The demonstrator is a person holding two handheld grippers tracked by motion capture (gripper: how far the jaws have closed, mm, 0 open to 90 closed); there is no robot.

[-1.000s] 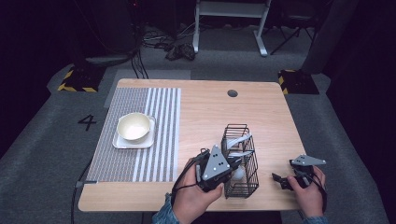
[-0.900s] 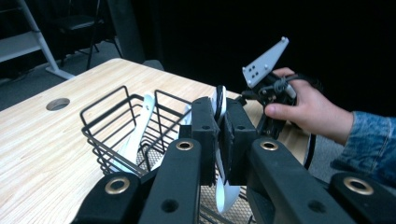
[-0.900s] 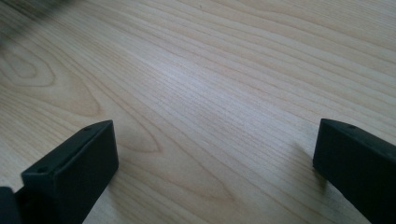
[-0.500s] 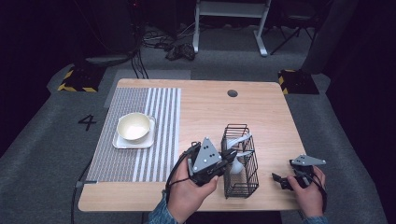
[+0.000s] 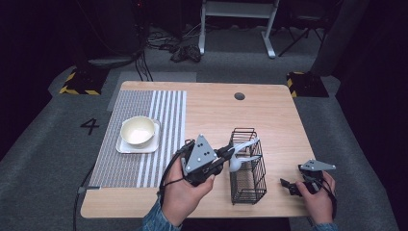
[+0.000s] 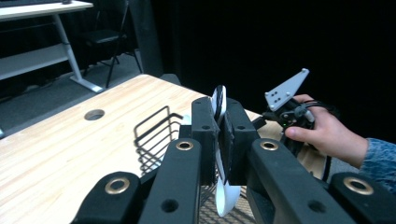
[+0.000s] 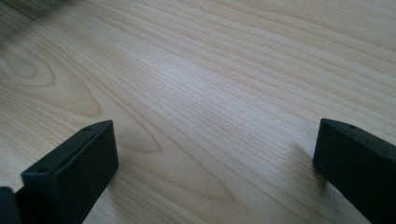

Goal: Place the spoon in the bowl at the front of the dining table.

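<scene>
The left claw (image 5: 226, 153), clamped on a white plastic spoon (image 5: 239, 155), moved away from the black wire basket (image 5: 248, 166) toward the left of the high view and rose a little. The hand (image 5: 185, 192) holding it slid leftward along the worktop's near edge. The spoon came up with it: its bowl, low inside the basket a second before, now hung higher against the basket's left wall, its handle slanting across the rim.
</scene>
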